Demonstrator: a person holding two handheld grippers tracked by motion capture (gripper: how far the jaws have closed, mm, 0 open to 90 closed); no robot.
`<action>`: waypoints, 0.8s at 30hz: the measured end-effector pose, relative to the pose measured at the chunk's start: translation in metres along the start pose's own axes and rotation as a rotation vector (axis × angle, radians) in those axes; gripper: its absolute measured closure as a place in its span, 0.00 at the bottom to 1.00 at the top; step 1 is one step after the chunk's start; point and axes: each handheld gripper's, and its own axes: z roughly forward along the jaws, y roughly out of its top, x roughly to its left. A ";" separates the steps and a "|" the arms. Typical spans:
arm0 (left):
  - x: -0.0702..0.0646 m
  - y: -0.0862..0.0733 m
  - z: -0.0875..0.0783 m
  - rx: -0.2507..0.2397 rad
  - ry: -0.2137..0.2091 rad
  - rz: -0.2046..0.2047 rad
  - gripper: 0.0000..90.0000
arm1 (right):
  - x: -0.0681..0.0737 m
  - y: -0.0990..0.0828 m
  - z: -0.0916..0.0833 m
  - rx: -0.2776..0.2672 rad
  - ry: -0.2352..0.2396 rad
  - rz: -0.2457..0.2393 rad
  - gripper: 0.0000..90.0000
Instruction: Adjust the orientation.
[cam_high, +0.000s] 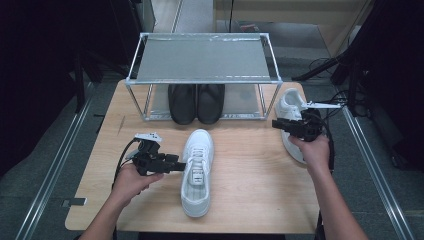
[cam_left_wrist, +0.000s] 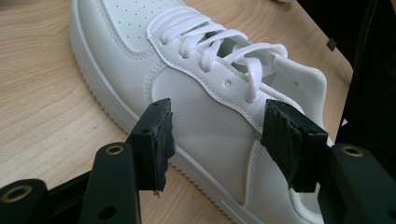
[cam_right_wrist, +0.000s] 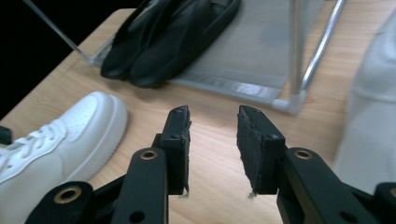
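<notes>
Fingers (cam_left_wrist: 159, 140) spread beside white sneaker (cam_left_wrist: 205, 107) – shoe rack (cam_high: 202, 75), black shoes (cam_high: 196, 102) beyond

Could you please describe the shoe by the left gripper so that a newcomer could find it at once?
Start at the metal rack at the table's far side. In front of it one white sneaker lies mid-table beside the left gripper; its twin sits at the right edge.

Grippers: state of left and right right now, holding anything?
Left gripper: open, jaws either side of the white sneaker, not pressing it.
Right gripper: open, nothing between its jaws, above the table.
</notes>
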 end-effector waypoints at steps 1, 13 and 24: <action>0.000 0.000 0.000 -0.002 0.005 -0.001 0.48 | -0.002 0.002 0.000 0.002 -0.008 0.000 0.73; -0.002 0.000 0.002 0.003 0.013 0.016 0.47 | -0.041 0.034 -0.007 0.003 -0.134 0.014 0.73; -0.002 0.000 0.002 0.006 0.012 0.017 0.47 | -0.071 0.044 -0.002 0.043 -0.245 0.056 0.72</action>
